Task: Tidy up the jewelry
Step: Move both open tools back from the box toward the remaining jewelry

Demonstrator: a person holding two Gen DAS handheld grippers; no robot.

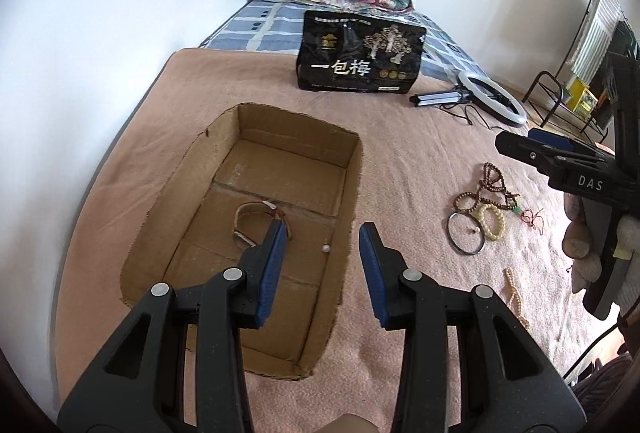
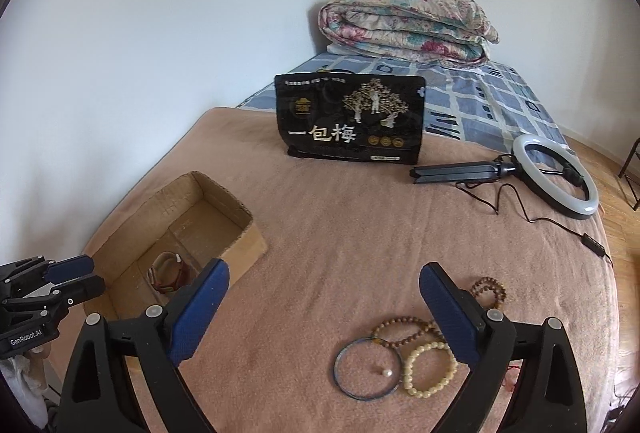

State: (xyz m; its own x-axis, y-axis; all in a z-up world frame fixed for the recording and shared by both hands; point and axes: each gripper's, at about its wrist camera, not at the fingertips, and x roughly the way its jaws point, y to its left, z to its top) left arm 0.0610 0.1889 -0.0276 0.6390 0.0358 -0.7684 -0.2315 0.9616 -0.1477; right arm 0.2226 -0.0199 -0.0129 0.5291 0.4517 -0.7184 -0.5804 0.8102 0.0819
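An open cardboard box (image 1: 188, 193) (image 2: 248, 253) lies on the pink blanket. A woven bracelet (image 1: 250, 217) (image 2: 166, 273) and a small pearl (image 1: 326, 248) lie inside it. My left gripper (image 1: 322, 237) is open and empty, hovering over the box's near right part. To the right, loose jewelry lies on the blanket: a dark bangle (image 2: 366, 369) (image 1: 466, 233), a cream bead bracelet (image 2: 428, 369) (image 1: 493, 221), brown bead strands (image 2: 404, 333) (image 1: 492, 189) and a pearl (image 2: 387, 373) inside the bangle. My right gripper (image 2: 324, 293) is open and empty, above the blanket just left of this pile.
A black snack bag (image 2: 352, 121) stands behind the box. A ring light on a folded tripod (image 2: 556, 173) with its cable lies at the right. A folded floral quilt (image 2: 408, 29) sits at the far end. A cream bead strand (image 1: 514, 297) lies near the right edge.
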